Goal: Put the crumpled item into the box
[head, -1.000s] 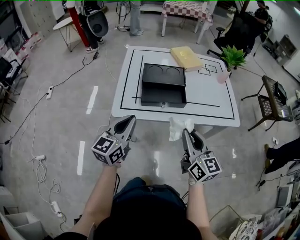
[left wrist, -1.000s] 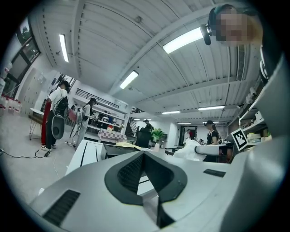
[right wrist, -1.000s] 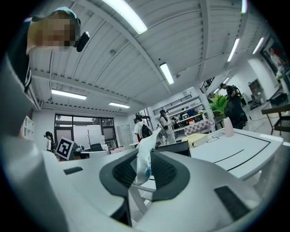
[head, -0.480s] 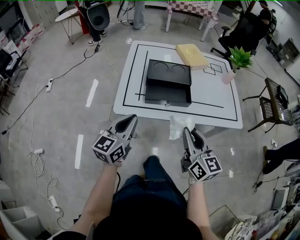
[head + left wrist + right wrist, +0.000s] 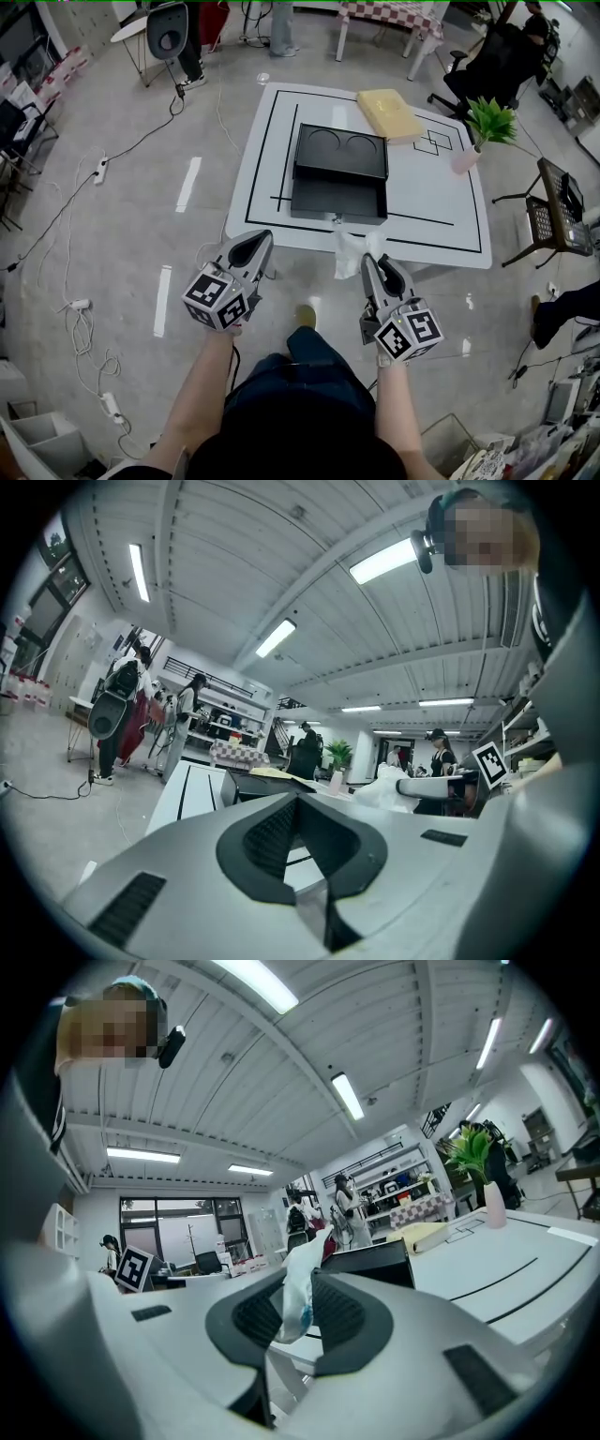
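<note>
Standing before the counter with its black box, a person pinches the crumpled white item in the right tool, with the left tool closed and empty.

Head view: the right gripper covers the lower part of the item, and the item covers a short stretch of the near edge of the bench. The interior of the box is uniformly black; contents cannot be told. The bottom edge crops the person. Right gripper view: the gripper body hides most of the box, and the item's lower end disappears between the jaws.
</note>
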{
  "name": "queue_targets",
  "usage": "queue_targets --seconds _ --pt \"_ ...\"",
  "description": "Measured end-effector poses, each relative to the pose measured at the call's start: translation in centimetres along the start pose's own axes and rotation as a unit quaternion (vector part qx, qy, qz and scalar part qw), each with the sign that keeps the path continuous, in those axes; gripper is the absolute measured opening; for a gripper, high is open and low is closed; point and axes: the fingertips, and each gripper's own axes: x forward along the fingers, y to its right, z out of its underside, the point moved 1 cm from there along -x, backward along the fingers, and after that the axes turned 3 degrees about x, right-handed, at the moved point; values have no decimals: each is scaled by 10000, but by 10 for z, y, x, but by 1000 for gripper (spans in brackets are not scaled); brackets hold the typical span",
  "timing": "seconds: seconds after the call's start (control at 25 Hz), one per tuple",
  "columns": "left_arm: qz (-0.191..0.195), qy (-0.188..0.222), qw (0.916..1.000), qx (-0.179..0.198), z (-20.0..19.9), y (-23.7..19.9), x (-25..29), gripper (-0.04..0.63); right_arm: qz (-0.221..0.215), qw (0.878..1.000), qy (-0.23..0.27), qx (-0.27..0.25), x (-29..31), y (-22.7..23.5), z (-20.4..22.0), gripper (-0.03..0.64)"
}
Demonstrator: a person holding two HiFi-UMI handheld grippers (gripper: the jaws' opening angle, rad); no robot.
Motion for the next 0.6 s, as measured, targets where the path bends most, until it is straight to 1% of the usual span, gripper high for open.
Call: queue_targets --seconds 0.4,0.6 --pt "-66 -33 10000 -55 2 -25 41 3 -114 9998 -137 14 48 31 -6 64" --pt "-11 2 10000 -40 -2 -35 66 3 -162 9996 -213 -77 74 45 -12 64"
